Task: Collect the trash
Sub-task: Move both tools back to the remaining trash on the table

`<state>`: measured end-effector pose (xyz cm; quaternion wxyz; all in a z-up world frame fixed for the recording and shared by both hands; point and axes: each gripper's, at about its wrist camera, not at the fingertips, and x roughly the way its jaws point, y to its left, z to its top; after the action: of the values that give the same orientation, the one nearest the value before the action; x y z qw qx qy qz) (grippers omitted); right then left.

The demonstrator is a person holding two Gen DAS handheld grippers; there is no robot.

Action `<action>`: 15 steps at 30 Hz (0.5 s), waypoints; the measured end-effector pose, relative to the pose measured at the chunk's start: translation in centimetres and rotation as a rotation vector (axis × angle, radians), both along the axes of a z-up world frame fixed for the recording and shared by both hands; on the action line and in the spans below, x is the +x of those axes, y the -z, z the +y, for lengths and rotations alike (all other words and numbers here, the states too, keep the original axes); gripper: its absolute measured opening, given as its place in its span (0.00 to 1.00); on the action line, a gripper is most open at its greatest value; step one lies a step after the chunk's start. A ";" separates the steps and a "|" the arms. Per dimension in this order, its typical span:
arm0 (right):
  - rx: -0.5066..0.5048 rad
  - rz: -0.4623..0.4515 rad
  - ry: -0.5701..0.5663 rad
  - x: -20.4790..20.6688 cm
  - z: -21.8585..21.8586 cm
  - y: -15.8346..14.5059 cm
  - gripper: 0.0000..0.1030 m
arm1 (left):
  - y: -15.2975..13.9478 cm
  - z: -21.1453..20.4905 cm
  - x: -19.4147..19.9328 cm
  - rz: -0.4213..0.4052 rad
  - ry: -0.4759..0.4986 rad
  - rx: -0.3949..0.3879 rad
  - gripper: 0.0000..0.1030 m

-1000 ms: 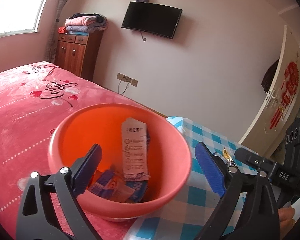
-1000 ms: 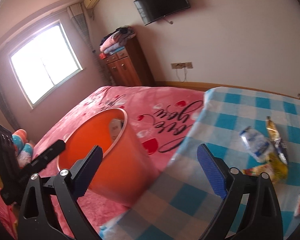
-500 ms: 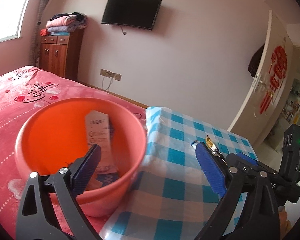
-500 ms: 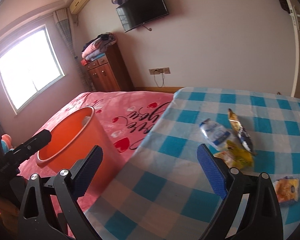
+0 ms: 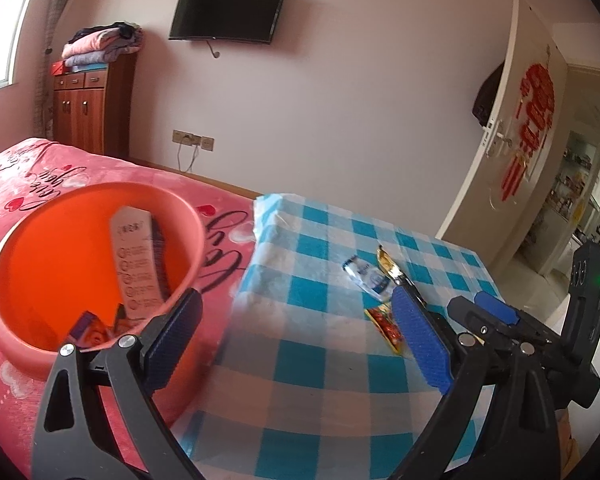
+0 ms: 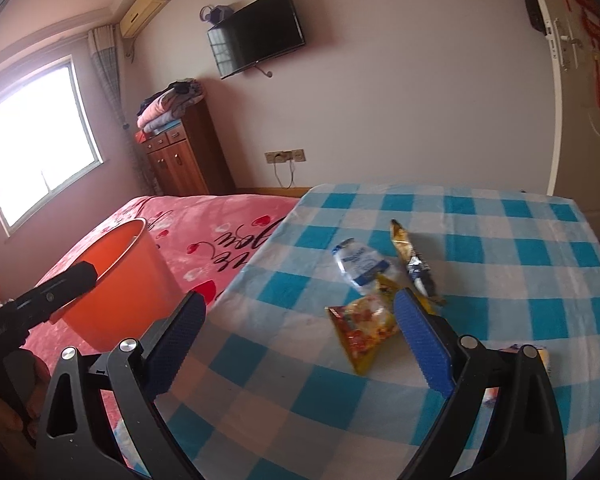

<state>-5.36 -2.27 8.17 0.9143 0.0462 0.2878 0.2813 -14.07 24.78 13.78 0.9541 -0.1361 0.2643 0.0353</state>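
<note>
**Inspector A:** Left tongs are standing wide open and gripping nothing. They are hovering over the near edge of the counter, which is wearing a blue-and-white checked cloth. The orange bin is sitting on the bed, just left of the counter. A tall white carton is leaning inside it, with other scraps lying at the bottom.

**Inspector B:** Right tongs are likewise gaping, nothing between the pads. They are hanging above the counter, with the trash lying just beyond the right pad.

**Inspector A:** Itemise the trash.

**Inspector B:** A white-and-blue wrapper is lying farthest back. A gold-and-black wrapper is lying beside it on the right, touching or overlapping; I cannot tell which. A yellow packet with red print is lying nearest, its right end hidden behind the pad. A small yellow item is showing past the right finger, mostly hidden.

**Inspector A:** From my view the white-and-blue wrapper and the gold one are lying mid-counter, the packet nearer. The right tongs are showing at my right edge.

**Inspector B:** The bin is standing well left of the trash; the left tongs are crossing in front of its rim.
</note>
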 end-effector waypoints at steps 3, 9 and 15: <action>-0.006 -0.007 0.019 -0.1 -0.9 0.2 0.91 | 0.2 -1.1 0.5 0.016 0.019 0.008 0.93; -0.024 -0.018 0.051 0.1 -2.5 0.9 0.91 | 0.9 -3.2 1.4 0.040 0.052 0.018 0.93; -0.035 -0.009 0.082 0.5 -4.1 1.8 0.91 | 1.9 -5.3 2.5 0.072 0.077 0.034 0.93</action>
<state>-4.88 -6.35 6.42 0.9271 0.0409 0.2862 0.2386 -11.56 19.51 11.86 0.9468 -0.1084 0.3028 0.0078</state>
